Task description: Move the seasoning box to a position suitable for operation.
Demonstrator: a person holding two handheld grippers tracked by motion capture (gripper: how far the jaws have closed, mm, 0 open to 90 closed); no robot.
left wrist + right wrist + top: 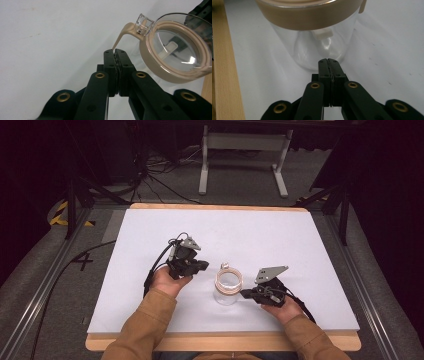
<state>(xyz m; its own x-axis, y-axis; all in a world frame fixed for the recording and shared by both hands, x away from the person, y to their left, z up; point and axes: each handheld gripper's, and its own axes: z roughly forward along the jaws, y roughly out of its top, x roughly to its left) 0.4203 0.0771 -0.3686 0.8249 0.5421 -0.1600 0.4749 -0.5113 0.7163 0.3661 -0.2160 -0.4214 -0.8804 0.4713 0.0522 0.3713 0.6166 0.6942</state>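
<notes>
A clear jar (228,290) with a tan-rimmed lid (175,47) stands on the white table (300,240) between both clenched, empty tools, left tool (192,265) and right tool (246,294); likely light, rigid, slippery and breakable, best gripped at the lid's rim.

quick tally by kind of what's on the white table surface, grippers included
Clear jar with tan lid: 1
Handheld grippers: 2, the left gripper and the right gripper, both with jaws closed and empty
Total: 3
</notes>
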